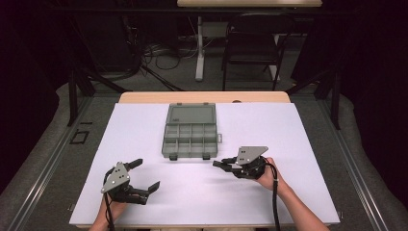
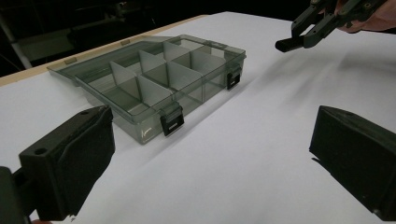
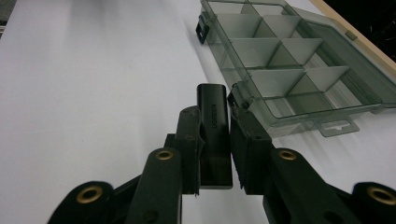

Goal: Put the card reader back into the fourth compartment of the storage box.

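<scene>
One small black block (image 3: 214,135) is clamped between the right gripper's (image 1: 222,164) fingers, lengthwise, beside the open box's (image 1: 190,133) near right corner; the left gripper's (image 1: 144,174) fingers are spread, empty.

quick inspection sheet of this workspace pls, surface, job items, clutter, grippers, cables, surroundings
surface: white sheet over a wooden table, flat.
job's things: translucent grey plastic compartment box, lid open and laid back, compartments look empty; small black rectangular block clamped in the right hand-held gripper.
clutter: nothing seen.
grippers: left hand-held gripper jaws wide apart, nothing between them; right hand-held gripper shut on the block, near the box's front right corner.
cables: one black cable trails along the right forearm; one at the left wrist.
surroundings: dark room, black folding chair, floor cables behind the table.
</scene>
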The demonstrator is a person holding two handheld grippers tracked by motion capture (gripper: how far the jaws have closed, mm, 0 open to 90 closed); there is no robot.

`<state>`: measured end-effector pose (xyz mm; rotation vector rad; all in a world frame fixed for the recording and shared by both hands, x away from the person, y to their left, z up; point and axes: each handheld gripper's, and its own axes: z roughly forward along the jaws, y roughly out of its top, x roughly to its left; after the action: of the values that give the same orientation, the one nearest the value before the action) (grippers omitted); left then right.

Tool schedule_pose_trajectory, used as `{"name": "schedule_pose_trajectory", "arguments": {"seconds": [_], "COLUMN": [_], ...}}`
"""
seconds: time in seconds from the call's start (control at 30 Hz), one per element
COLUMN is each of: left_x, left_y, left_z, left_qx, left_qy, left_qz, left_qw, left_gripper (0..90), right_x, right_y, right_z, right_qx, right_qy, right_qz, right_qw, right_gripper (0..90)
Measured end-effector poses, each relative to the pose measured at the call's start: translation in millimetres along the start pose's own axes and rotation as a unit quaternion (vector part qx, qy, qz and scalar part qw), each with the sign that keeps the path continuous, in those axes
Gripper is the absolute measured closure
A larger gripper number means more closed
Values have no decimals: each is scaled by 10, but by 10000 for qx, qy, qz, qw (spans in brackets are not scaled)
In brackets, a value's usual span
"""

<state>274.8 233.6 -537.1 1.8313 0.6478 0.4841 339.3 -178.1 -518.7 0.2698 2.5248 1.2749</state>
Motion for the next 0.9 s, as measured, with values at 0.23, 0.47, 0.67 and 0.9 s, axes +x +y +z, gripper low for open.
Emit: {"name": "schedule_pose_trajectory", "arguments": {"seconds": [0.23, 0.47, 0.67, 0.9], "left_x": [-2, 3, -1, -2], "left_y": [0, -1, -1, -1], "left_z": [6, 4, 13, 14], "left_qx": [1, 6, 1, 3], "left_qy": [-21, 3, -31, -33], "left_qz": [-11, -12, -28, -27], "left_qw": [10000, 10000, 10000, 10000], "left_gripper": [1, 1, 1, 1], "right_x": [-32, -52, -69, -93], "right_y": [-6, -2, -4, 1], "right_z": [-45, -85, -112, -131], "right_qx": [-42, -67, -78, -69], "right_qy": [-83, -168, -238, -333], "right_qz": [51, 73, 86, 141], "right_qw": [9999, 9998, 9996, 9993], "right_gripper": [737, 737, 738, 738]}}
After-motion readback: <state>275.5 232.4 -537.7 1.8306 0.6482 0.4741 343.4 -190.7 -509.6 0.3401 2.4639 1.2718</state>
